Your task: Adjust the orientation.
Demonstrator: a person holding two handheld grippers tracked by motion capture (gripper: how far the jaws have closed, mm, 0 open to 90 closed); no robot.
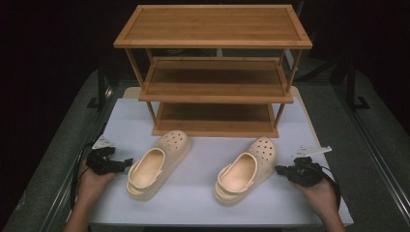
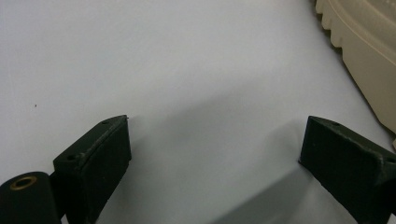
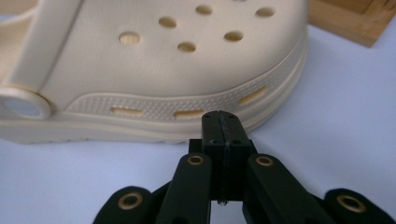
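A wooden rack (image 1: pixel 212 72) with three shelves stands at the far side of the white desk (image 1: pixel 203 203), its bottom shelf low over the desk top. In front of it lie two cream clogs, both with their toes pointing away and slightly to the right. The left clog (image 1: pixel 158 163) lies near the left half of the desk, the right clog (image 1: pixel 245 169) near the right half, well apart from each other and just short of the rack's base.

The person's forearms come in from the bottom corners of the high view. The left hand (image 1: pixel 92 182) rests low on the desk and holds the left tongs (image 1: pixel 126 163) pointing right, toward the outer side of the left clog, near it but not touching. In the left gripper view these tongs (image 2: pixel 215 154) are spread wide over bare desk, holding nothing, with the ribbed sole edge of the left clog (image 2: pixel 369 60) at the upper right.

The right hand (image 1: pixel 321 193) lies at the desk's right edge and aims the right tongs (image 1: pixel 280 169) leftward at the right clog's outer side. In the right gripper view those tongs (image 3: pixel 225 128) are pressed together, empty, their tip just beside the right clog's (image 3: pixel 163 70) ridged sole band; whether they touch it I cannot tell.
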